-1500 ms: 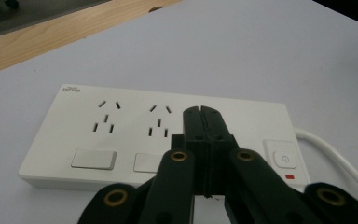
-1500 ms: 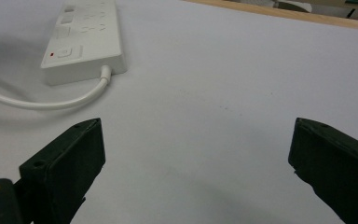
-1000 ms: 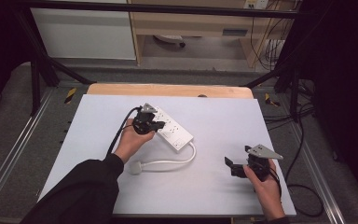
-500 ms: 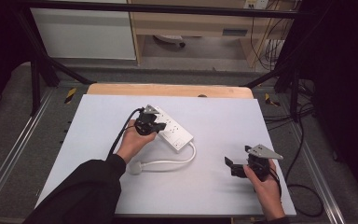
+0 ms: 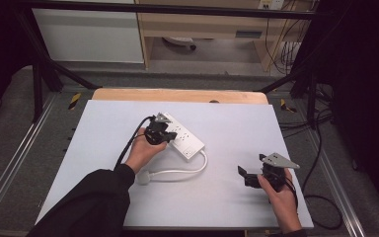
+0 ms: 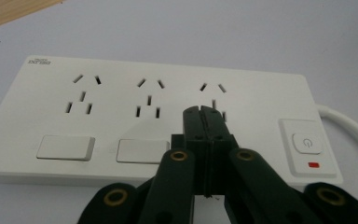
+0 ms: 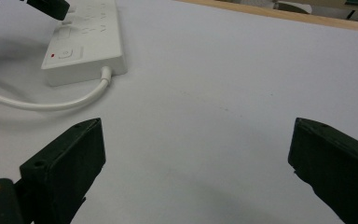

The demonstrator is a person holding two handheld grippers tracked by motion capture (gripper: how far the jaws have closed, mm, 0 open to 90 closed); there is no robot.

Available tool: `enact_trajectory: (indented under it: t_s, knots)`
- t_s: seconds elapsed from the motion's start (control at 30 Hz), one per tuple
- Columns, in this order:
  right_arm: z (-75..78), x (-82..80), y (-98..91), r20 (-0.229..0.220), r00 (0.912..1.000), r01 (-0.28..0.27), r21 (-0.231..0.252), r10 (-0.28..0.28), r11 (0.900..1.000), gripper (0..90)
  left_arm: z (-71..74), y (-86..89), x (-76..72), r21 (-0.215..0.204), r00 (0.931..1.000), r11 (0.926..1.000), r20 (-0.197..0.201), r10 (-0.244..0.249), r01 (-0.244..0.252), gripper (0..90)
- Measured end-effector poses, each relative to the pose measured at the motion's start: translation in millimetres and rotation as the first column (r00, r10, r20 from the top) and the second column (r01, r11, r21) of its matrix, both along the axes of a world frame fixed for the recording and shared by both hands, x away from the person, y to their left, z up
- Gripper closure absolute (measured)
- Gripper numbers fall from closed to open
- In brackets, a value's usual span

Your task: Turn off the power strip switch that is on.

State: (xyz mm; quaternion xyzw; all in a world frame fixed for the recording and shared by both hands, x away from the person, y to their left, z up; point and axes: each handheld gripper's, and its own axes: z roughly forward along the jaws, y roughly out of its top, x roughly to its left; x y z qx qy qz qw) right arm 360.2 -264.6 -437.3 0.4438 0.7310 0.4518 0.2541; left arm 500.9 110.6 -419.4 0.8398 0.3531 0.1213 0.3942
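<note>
Landmark: white power strip (image 5: 181, 139), a flat rectangular block of smooth, matte plastic with rounded corners, lying aslant on the pale grey sheet (image 5: 227, 118) that covers the table, left of the sheet's middle.

Left of the strip: a hand in a black sleeve (image 5: 86, 205) comes in from the lower left. It carries the left gripper (image 5: 162, 132), black hard plastic with brass-coloured rivets at its links, set over the strip's near long edge. In the left gripper view the jaws are pressed flat together with nothing between them, their joined tip (image 6: 203, 122) over the strip's face just below the third socket group. Whether the tip touches the plastic cannot be told.

On the strip's face, same view, left to right: three groups of narrow dark slots, two blank rectangular covers (image 6: 65, 147) beneath the first two groups, then a raised square switch (image 6: 307, 145) with a small red mark under it.

From the strip's switch end a smooth round white cord (image 5: 187, 170) curves back toward the person and ends in a plug (image 5: 143, 177) below the strip.

Right of the strip, well apart from it: the right gripper (image 5: 251, 177), held low over bare sheet, a grey three-cornered plate on top. Its blocky black jaws stand wide apart, nothing between them.

Beyond the strip: a light wooden table edge (image 5: 177, 95) shows past the sheet.
</note>
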Motion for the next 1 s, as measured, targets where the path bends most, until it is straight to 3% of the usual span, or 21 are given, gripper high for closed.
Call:
enact_trajectory:
  t_s: [1.0]
  knots:
    - [0.0, -0.1, 0.5, -0.004, 1.0000, -0.002, 0.001, 0.002, 1.0000, 4.2, -5.1, -2.6, -0.7, 0.035, 1.0000, 0.9994, 0.001, -0.007, 0.007, 90.0]
